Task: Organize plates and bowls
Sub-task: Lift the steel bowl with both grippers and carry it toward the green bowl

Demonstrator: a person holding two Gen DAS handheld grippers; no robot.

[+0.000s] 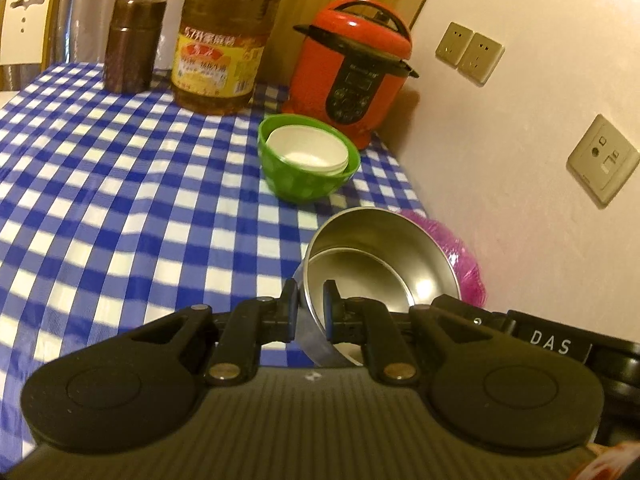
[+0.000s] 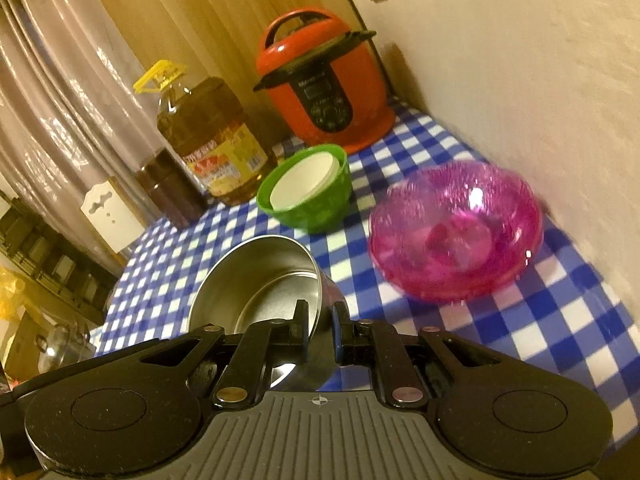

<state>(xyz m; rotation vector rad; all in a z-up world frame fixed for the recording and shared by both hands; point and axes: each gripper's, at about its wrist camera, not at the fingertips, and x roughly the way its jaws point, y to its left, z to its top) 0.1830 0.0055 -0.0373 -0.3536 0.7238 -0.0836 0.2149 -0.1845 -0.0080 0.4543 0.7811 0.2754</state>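
Left tongs [image 1: 311, 303] pinch steel bowl [image 1: 380, 264] rim; green bowl [image 1: 308, 158] holding white bowl [image 1: 306, 151] beyond.

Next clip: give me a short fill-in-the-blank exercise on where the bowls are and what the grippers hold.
1. The white bowl sits inside the ____ bowl.
2. Both the left gripper and the right gripper pinch the rim of the ____ bowl.
3. The ____ bowl stands nearest the wall.

Missing words: green; steel; pink

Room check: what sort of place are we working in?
Probably a home dining or kitchen corner: a checked tablecloth on the table, a red pressure cooker, a big oil bottle and wall sockets.
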